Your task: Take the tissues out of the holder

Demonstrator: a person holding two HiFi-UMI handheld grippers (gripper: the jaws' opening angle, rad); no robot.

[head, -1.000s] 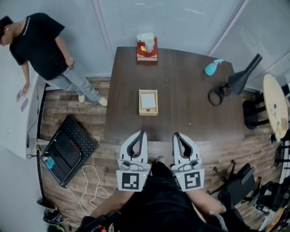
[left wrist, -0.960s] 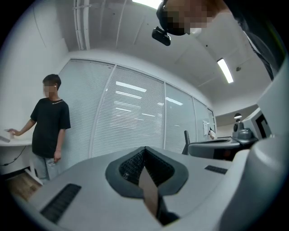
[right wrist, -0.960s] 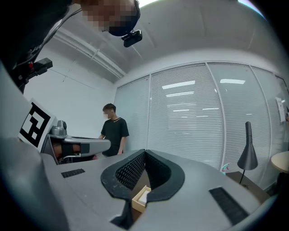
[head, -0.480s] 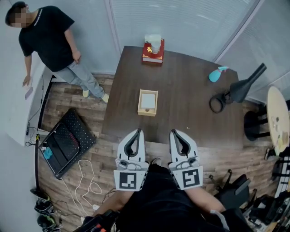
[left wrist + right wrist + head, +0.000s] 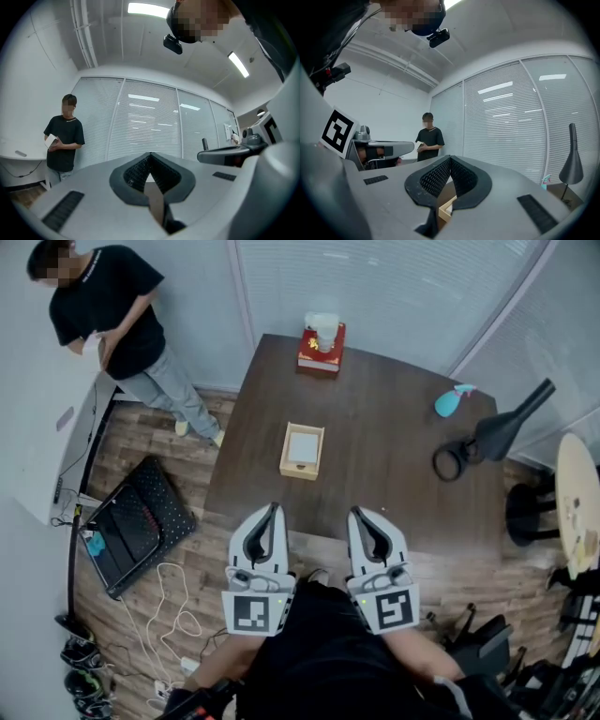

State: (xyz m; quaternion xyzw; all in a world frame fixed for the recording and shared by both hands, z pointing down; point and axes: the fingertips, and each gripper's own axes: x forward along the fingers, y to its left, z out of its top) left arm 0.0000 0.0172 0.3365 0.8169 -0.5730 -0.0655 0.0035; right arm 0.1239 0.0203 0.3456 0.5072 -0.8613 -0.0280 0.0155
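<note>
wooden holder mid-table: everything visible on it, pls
The wooden holder is a shallow, open-topped rectangular tray of pale wood with a raised rim. A flat white stack of tissues fills it. It lies flat on the dark table, left of centre, standing apart from the other items; nothing else touches it.

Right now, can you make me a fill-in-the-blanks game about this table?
The wooden holder on the table has ____ tissues inside.
The box at the table's far edge is ____.
The left gripper and the right gripper both have jaws that are ____.
Missing words: white, red, shut.
</note>
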